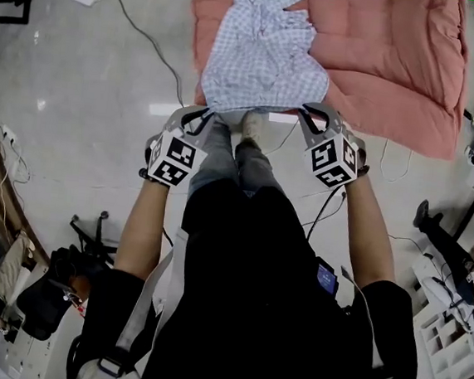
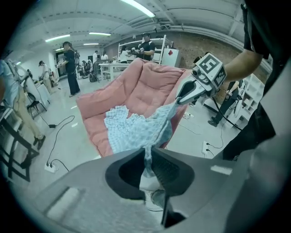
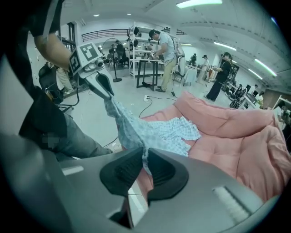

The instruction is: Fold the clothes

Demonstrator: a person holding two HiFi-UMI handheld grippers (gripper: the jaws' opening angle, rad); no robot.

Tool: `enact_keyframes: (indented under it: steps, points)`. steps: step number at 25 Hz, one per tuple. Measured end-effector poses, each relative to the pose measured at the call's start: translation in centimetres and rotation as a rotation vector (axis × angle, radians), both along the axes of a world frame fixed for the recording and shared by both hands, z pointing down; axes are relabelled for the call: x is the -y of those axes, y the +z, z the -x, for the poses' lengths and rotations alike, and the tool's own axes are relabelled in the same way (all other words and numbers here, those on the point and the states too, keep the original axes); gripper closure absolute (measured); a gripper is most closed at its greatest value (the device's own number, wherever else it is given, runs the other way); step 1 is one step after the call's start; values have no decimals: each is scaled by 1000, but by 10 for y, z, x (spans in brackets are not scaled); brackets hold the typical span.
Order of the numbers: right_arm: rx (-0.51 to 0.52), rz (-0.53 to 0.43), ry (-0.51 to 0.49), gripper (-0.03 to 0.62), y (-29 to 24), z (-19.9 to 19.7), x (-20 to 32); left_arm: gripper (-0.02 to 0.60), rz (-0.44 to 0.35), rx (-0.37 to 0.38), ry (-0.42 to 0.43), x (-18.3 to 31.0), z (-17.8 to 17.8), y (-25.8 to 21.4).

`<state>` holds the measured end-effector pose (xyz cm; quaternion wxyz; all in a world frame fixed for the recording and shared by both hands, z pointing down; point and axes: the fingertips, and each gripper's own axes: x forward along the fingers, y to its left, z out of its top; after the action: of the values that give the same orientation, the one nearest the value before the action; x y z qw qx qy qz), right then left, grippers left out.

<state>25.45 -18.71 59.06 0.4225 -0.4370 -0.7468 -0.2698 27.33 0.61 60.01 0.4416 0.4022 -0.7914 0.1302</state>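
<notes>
Left tongs point(image 2: 148, 159) and right tongs point(image 3: 144, 166) each pinch a near corner of the checked shirt point(image 1: 262, 54). Its edge stretches between them, and the rest lies crumpled on the pink quilt point(image 1: 400, 58) spread over the floor point(image 1: 79, 94). The cloth looks light and limp, likely to sag and wrinkle, so corners and seams are the best holds, kept taut.

The shirt point(image 1: 262, 54) is seen to be made of thin checked cloth. The pink quilt point(image 1: 399, 67) at one o'clock is padded, matt fabric. The floor point(image 1: 87, 103) is glossy, perhaps polished stone.
</notes>
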Motion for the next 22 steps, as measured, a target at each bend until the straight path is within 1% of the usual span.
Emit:
enact_keyframes:
  steps: [5, 9, 11, 14, 17, 19, 22]
  points:
    - [73, 33, 61, 554, -38, 13, -8, 541, -14, 80, 14, -7, 29, -46]
    - [177, 77, 97, 554, -90, 37, -3, 541, -43, 183, 10, -1, 62, -105]
    - [237, 99, 100, 554, -117, 48, -2, 541, -40, 234, 2, -1, 75, -136]
    - [329, 138, 93, 554, -155, 67, -6, 541, -27, 330, -15, -5, 95, -179]
    - [419, 174, 61, 554, -191, 82, -11, 541, -20, 410, -46, -12, 103, -218]
    - [476, 201, 38, 554, -216, 92, -16, 541, -17, 453, -63, -17, 105, -242]
    - [546, 243, 17, 554, -253, 108, -29, 541, -12, 497, -89, -27, 110, -271]
